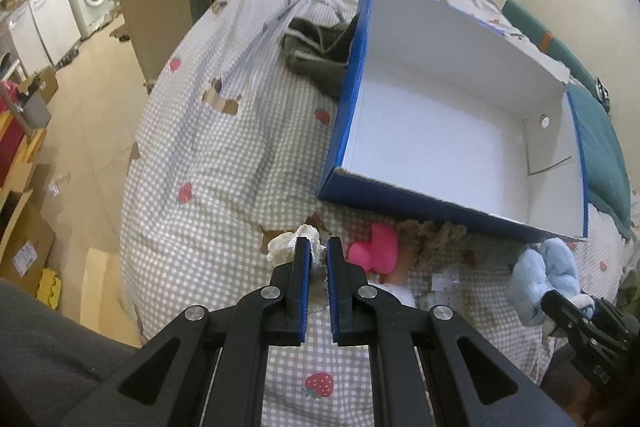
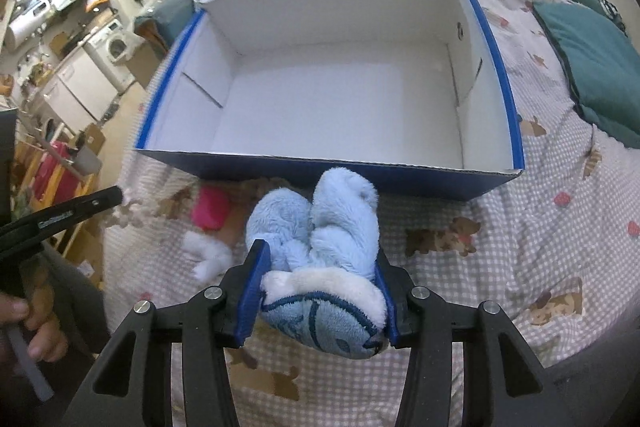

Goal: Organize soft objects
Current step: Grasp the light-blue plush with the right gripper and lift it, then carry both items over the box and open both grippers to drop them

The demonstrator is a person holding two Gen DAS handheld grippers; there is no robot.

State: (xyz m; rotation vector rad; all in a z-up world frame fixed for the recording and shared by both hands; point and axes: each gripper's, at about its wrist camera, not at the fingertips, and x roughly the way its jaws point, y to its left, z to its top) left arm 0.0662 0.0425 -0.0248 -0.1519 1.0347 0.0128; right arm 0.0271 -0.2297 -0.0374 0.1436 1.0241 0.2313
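Note:
A light blue plush toy [image 2: 316, 227] with white trim hangs just above the bed, and my right gripper [image 2: 320, 251] is shut on it, in front of the near wall of the box. The box [image 2: 320, 175] is blue outside, white inside, and nothing lies in it. In the left wrist view the same plush [image 1: 548, 267] shows at lower right. My left gripper [image 1: 318, 243] is shut on a white lace cloth [image 1: 282, 245] at the bed's near edge. A pink soft item [image 1: 378, 247] and a brown fuzzy one [image 1: 428, 231] lie by the box [image 1: 440, 211].
The checked bedsheet [image 1: 224, 155] covers the bed. Dark clothing [image 1: 316, 55] lies left of the box. A teal pillow [image 2: 592, 67] sits to its right. A white fluffy piece [image 2: 208, 259] rests on the sheet. Floor with cardboard boxes [image 1: 24, 247] drops off on the left.

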